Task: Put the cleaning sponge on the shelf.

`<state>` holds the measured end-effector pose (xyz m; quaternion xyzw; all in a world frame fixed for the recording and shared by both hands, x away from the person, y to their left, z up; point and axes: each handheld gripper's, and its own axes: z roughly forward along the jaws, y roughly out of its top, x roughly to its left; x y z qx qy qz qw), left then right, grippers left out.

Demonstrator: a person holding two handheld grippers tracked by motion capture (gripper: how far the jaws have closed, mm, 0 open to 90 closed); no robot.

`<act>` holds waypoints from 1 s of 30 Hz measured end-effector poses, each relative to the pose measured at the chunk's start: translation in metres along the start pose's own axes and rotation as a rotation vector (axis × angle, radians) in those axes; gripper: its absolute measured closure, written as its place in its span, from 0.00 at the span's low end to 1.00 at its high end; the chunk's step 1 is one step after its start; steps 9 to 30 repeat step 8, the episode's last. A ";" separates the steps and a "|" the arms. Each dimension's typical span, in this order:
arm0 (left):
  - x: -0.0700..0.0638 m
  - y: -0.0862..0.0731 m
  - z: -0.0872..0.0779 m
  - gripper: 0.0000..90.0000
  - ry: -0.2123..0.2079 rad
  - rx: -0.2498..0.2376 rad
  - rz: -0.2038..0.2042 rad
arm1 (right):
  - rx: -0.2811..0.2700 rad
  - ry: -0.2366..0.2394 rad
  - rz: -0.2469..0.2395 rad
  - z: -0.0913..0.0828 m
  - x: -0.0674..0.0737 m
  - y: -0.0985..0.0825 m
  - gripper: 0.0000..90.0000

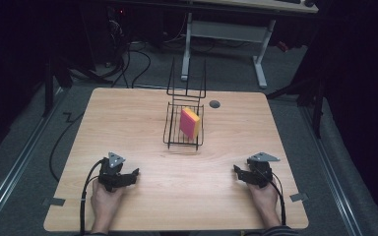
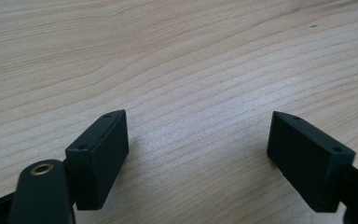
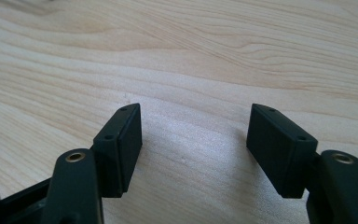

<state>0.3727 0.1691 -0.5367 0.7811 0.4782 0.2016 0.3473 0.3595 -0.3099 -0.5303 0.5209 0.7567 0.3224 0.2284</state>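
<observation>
Left gripper (image 1: 129, 176), lower left of the high view: resting low on the table (image 1: 128, 123), jaws spread, nothing between them. My left gripper view confirms it, bare wood grain between the two black pads (image 2: 100, 156), no contact with any object.

Centre, upper middle of the high view: wire rack (image 1: 173, 139) standing on the table, well apart from both my grippers. The sponge (image 1: 190, 123), pink face with a yellow edge, stands on edge inside the rack, leaning slightly. A taller wire back rises behind the rack toward the far table edge. Small dark grommet hole (image 1: 214, 104) just to the rack's right.

Right gripper (image 1: 240, 173), lower right of the high view: also low over the table, jaws spread, empty. Right gripper view shows wood grain between the pads (image 3: 121, 149).

Judgement, risks from here:
- The sponge sits between thin wires. Coming in at a slant, a jaw could snag a wire and drag or tip the light rack instead of taking the sponge.
- A pinch near the sponge's top corner may let the soft foam fold and slip out.
- Without the other gripper steadying the rack, lifting the sponge could lift the rack too.
- Cables (image 1: 84, 196) trail near the table edge and could tug on a long reach.
</observation>
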 end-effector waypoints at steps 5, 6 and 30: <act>0.000 0.000 0.000 0.24 0.001 -0.001 -0.001 | 0.001 -0.004 -0.006 0.000 0.001 0.000 0.40; 0.000 0.000 0.000 0.24 0.001 -0.001 -0.001 | 0.001 -0.004 -0.006 0.000 0.001 0.000 0.40; 0.000 0.000 0.000 0.24 0.001 -0.001 0.000 | 0.001 -0.004 -0.006 0.000 0.001 0.000 0.40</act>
